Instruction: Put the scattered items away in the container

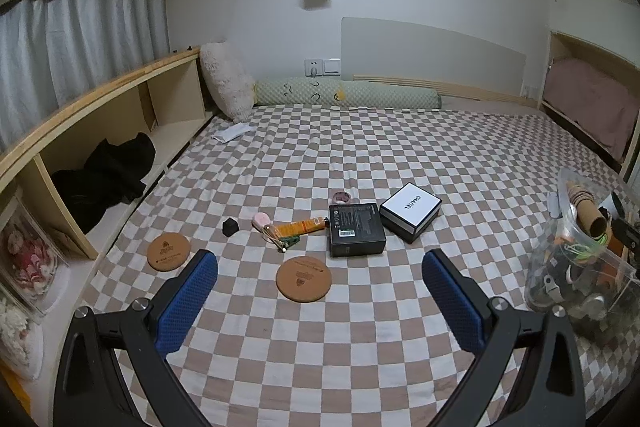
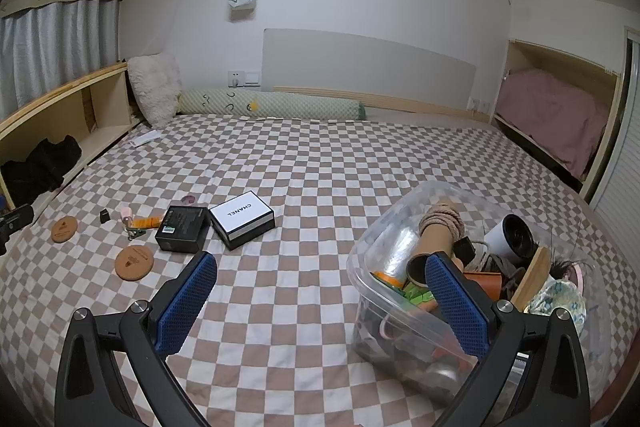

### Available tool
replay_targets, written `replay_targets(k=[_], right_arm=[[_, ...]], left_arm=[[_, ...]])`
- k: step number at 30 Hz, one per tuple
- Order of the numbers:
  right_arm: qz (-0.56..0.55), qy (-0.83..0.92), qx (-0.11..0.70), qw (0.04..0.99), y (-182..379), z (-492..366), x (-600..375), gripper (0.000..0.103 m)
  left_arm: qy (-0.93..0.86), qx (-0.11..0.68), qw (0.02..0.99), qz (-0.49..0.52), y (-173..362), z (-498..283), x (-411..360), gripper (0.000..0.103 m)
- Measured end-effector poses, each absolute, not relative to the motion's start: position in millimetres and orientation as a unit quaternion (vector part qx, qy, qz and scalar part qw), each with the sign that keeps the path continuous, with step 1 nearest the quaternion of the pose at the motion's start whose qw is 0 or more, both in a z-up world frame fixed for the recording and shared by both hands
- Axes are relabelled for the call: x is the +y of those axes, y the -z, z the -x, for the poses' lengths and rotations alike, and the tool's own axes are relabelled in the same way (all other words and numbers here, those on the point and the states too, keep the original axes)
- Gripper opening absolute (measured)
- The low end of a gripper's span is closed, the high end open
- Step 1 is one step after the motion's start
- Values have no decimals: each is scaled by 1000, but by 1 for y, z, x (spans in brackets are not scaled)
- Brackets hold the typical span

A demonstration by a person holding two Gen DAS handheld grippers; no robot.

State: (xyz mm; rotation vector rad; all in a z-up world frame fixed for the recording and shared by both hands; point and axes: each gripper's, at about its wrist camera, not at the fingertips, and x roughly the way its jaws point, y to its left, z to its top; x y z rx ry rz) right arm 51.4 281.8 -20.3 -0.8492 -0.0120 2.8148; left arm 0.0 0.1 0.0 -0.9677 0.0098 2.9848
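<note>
A clear plastic container (image 2: pixel 368 259) (image 1: pixel 560 267), full of odds and ends, sits on the checkered bed at the right. Scattered left of it lie a white box (image 1: pixel 411 211) (image 2: pixel 242 219), a black box (image 1: pixel 356 229) (image 2: pixel 182 229), an orange tube (image 1: pixel 302 226), a pink item (image 1: pixel 262 220), a small black cube (image 1: pixel 230 226), a tape roll (image 1: pixel 342 196) and two cork coasters (image 1: pixel 304 278) (image 1: pixel 168 251) (image 2: pixel 135 261). My left gripper (image 1: pixel 320 269) is open above the near coaster. My right gripper (image 2: pixel 320 277) is open, its right finger over the container's rim.
A wooden shelf (image 1: pixel 100 115) with dark clothing (image 1: pixel 108 179) runs along the bed's left side. Pillows (image 1: pixel 226 85) and a green bolster (image 1: pixel 344 93) lie at the headboard. A white paper (image 1: pixel 232 133) rests near the pillow. A pink blanket (image 2: pixel 548 115) fills the right alcove.
</note>
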Motion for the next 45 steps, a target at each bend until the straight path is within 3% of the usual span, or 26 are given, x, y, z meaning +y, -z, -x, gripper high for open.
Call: replay_targets(k=[45], right_arm=[[288,-953,-8,99,20,-53,281,103]], left_arm=[[-951,22,10,310,11,0,20,103]])
